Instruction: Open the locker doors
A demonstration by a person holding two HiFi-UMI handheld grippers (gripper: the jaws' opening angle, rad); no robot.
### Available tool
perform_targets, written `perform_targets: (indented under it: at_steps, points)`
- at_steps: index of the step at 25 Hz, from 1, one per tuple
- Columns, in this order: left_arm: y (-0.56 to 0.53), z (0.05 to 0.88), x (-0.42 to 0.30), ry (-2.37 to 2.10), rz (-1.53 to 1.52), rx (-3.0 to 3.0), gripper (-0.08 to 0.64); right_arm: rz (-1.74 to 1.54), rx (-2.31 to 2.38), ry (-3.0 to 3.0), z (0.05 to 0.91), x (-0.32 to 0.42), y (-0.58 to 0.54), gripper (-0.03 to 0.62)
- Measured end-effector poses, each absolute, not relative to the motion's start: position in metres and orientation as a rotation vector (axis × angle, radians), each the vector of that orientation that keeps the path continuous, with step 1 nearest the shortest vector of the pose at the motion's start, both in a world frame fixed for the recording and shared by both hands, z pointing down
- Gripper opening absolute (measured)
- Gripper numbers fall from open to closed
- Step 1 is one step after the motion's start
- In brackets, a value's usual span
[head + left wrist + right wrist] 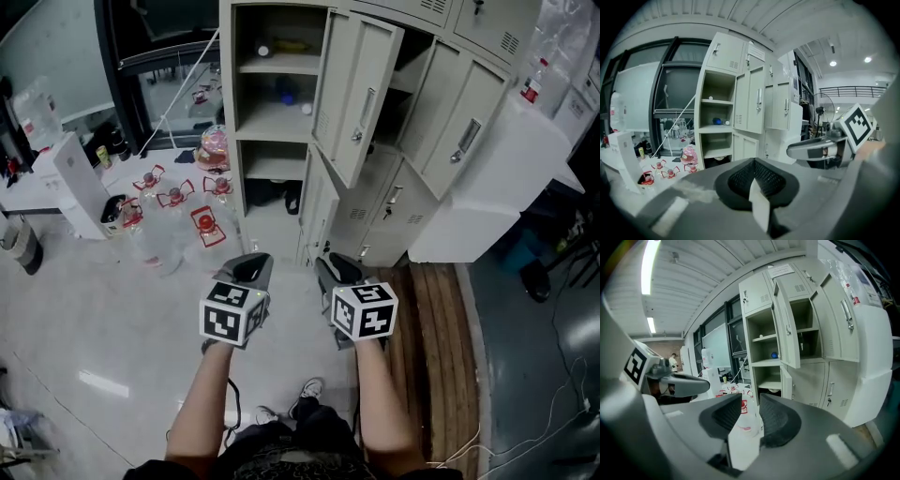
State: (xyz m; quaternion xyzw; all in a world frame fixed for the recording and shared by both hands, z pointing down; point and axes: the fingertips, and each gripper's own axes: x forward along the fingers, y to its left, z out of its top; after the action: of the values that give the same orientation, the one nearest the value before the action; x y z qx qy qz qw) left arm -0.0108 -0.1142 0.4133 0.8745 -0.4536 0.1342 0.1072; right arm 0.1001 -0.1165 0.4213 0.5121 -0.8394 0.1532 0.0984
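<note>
The pale grey locker unit stands ahead of me. Its left column is open, with bare shelves showing. The upper middle door swings out toward me, and the door to its right stands ajar. The lower doors look closed or barely ajar. Both grippers hang side by side in the air, well short of the lockers and touching nothing. My left gripper has its pads together. My right gripper shows a narrow gap between its pads, with nothing in it.
Several clear bottles with red tags stand on the floor left of the lockers, beside a white box. A big white case leans against the lockers' right side, with a wooden pallet below it. Small items lie on the shelves.
</note>
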Motion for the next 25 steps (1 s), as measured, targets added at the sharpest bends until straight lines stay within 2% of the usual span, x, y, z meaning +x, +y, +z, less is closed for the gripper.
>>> perform_targets:
  at_steps: [8,13,25]
  points:
    - [-0.097,0.358,-0.054,-1.446,0.353,2.631,0.003,0.381,1.571,-2.505,0.361,0.084,-0.087,0.062]
    - [-0.093,0.337,-0.067,-1.476,0.341,2.656,0.003,0.353,1.604,-2.526,0.342,0.080,-0.082,0.002]
    - [-0.093,0.327,-0.062,-1.476,0.339,2.673,0.003,0.299,1.627,-2.546,0.323,0.083,-0.083,0.002]
